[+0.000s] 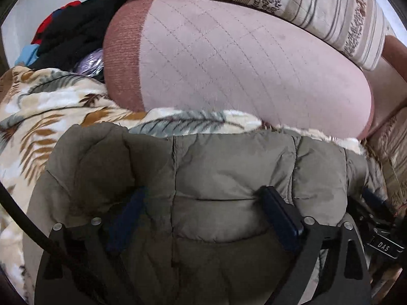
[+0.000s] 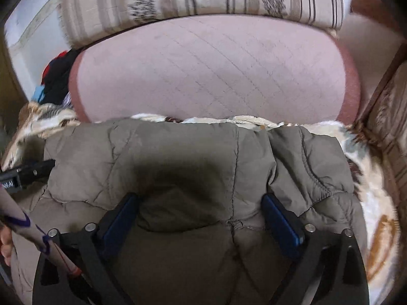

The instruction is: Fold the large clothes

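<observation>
An olive-grey padded jacket point(image 1: 229, 157) lies folded on a leaf-patterned fleece blanket point(image 1: 38, 117). My left gripper point(image 1: 203, 193) hangs just over the jacket's middle, open, with its blue-padded fingers point(image 1: 277, 213) spread wide over the fabric and gripping nothing. In the right wrist view the same jacket point(image 2: 178, 147) fills the lower half. My right gripper point(image 2: 199, 198) is open above it, and only the puffy surface shows between its fingers point(image 2: 279, 218). The left gripper's body point(image 2: 33, 170) pokes in at the jacket's left edge there, beside a patterned sleeve point(image 2: 17, 216).
Behind the jacket is a pink quilted cushion point(image 1: 229, 63) with a striped, flower-printed pillow point(image 1: 318, 7) on top. A heap of dark, red and blue clothes point(image 1: 68, 33) lies at the far left. A brown upholstered armrest point(image 2: 386, 117) borders the right side.
</observation>
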Available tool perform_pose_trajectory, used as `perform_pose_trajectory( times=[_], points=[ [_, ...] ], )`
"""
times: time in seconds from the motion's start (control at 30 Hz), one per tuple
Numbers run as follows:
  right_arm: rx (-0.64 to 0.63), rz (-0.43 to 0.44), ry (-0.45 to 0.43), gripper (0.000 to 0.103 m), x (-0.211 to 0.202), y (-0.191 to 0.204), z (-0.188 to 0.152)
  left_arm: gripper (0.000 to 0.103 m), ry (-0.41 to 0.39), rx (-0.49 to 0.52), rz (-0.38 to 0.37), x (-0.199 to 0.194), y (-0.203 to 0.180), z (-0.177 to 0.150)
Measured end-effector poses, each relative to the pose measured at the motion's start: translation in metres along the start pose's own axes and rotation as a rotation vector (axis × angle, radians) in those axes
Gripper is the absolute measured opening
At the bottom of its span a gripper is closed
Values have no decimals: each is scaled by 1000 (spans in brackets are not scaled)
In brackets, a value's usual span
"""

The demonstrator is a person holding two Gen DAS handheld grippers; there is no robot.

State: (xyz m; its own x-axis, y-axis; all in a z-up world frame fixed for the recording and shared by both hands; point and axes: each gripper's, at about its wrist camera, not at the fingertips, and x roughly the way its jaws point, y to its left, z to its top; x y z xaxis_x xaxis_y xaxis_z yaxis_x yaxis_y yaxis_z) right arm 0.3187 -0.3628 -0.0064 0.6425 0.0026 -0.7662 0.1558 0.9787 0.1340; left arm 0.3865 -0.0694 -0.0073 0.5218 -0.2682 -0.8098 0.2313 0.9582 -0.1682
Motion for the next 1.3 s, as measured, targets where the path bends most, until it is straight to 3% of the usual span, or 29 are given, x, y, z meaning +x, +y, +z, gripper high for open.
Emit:
perform_pose_trajectory(
  times=[0.23,0.37,0.47,0.57,0.67,0.73,0.9,1.13,1.2,1.3],
  points=[
    [101,91,-40,102,15,-18,-4,98,-42,2,-18,14,-4,2],
    [57,0,12,102,9,-7,3,94,7,-8,20,-11,-3,3],
    [-8,-84,-59,94,-37,6,-3,94,-44,-32,10,-63,7,-11],
    [-10,-67,-120,95,-97,6,-42,94,-103,-51,102,-122,24,-48],
    [-11,-41,-136,95,-143,3,-106,94,-134,-73,215,-170,42,-103],
    [-14,-68,-124,95,-164,0,-157,94,-118,-101,258,-189,52,-139],
    [74,-113,-86,95,-191,-11,-244,94,-61,-179,296,-214,62,-208],
    [43,-132,-88,95,-219,-1,-292,94,-44,-129,352,-229,48,-270],
    [21,-131,-100,95,-228,1,-296,94,-25,-127,337,-229,51,-277],
    [29,-106,-91,95,-239,-6,-293,94,4,-198,248,-223,68,-269]
  ],
)
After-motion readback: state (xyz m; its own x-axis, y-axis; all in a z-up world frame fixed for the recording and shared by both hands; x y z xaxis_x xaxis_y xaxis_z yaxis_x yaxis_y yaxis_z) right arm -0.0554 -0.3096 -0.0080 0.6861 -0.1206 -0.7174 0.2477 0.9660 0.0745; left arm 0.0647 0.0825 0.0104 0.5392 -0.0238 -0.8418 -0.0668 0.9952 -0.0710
